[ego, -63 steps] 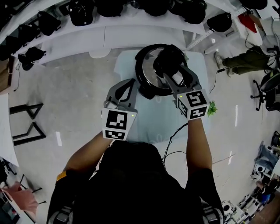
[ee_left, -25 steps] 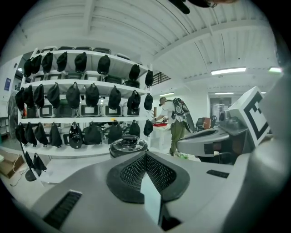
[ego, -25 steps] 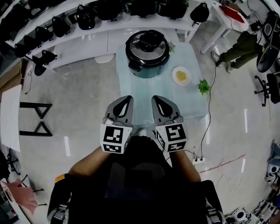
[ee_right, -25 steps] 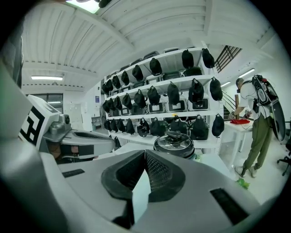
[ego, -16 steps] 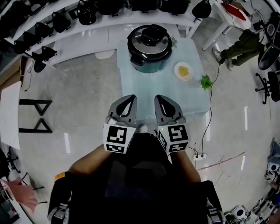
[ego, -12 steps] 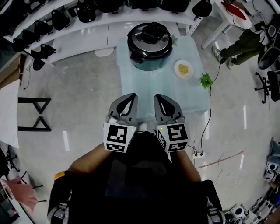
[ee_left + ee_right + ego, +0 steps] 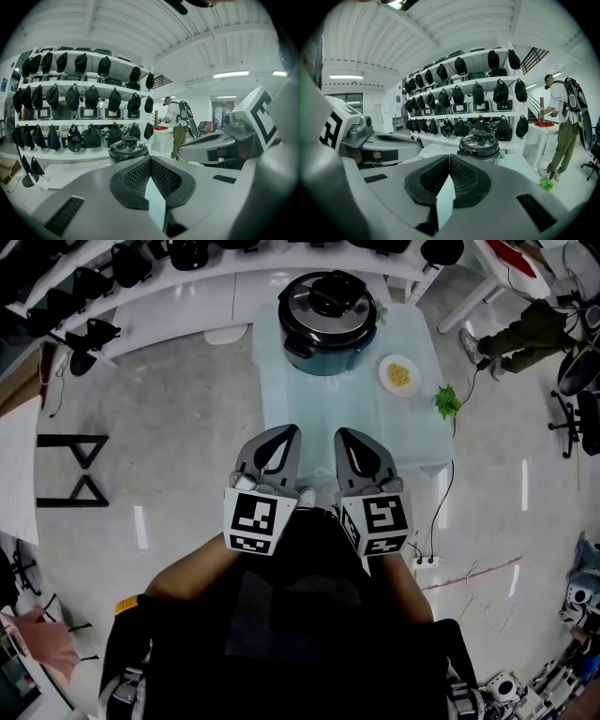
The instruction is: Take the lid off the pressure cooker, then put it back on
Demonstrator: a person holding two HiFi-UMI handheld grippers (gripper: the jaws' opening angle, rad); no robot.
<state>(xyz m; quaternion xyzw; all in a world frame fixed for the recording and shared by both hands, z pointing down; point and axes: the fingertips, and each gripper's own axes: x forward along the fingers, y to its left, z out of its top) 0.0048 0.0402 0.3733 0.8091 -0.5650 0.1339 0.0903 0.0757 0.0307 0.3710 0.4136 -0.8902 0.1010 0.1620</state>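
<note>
The pressure cooker (image 7: 328,310) stands at the far end of the pale table (image 7: 319,399), its black-handled lid (image 7: 329,298) sitting on it. Both grippers hang side by side at the table's near edge, well short of the cooker. My left gripper (image 7: 285,431) is shut with nothing in it, and so is my right gripper (image 7: 346,434). In the left gripper view the cooker (image 7: 128,149) shows just past the closed left gripper (image 7: 150,159). In the right gripper view the cooker (image 7: 479,143) stands ahead of the closed right gripper (image 7: 449,157).
A small plate of yellow food (image 7: 400,374) and a green sprig (image 7: 445,401) lie on the table's right side. Shelves of black bags (image 7: 478,93) stand behind the table. A person (image 7: 565,126) stands at a side table to the right.
My right gripper has let go of the lid's handle, and both grippers have drawn back from the cooker to the table's near edge. Over the last second they have kept still.
</note>
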